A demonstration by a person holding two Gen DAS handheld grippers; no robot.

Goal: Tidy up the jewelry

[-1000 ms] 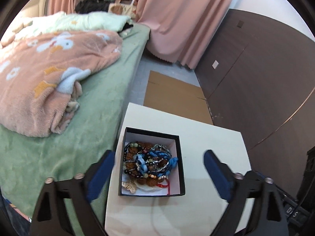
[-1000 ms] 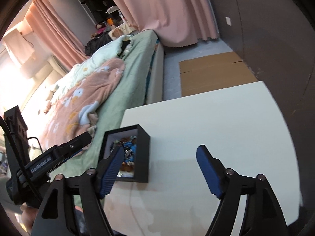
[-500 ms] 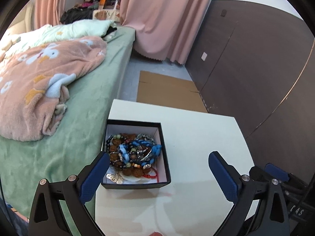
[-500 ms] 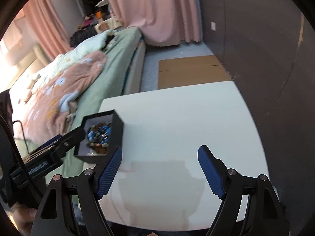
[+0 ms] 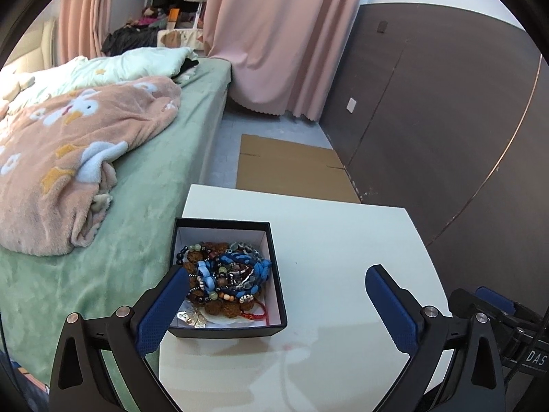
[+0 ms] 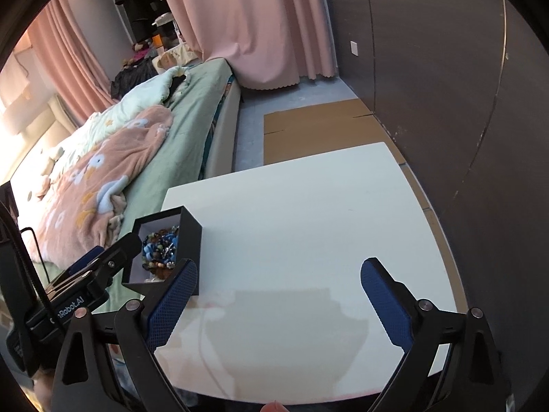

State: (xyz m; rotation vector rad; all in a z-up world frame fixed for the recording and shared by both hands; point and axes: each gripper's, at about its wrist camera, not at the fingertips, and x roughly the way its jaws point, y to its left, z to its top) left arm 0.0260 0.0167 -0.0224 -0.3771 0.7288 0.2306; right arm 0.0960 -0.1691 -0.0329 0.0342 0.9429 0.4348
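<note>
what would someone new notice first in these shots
Most likely the black box at the left edge of the white table, heaped with tangled beaded jewelry in blues and browns. Next, the blue-padded left gripper and right gripper, both open and holding nothing. Behind them, a peach flowered blanket lies crumpled on the green bed.

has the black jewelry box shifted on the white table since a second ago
Cannot tell. The black jewelry box sits near the white table's bed-side edge in every frame; its apparent shifts match both cameras moving.
</note>
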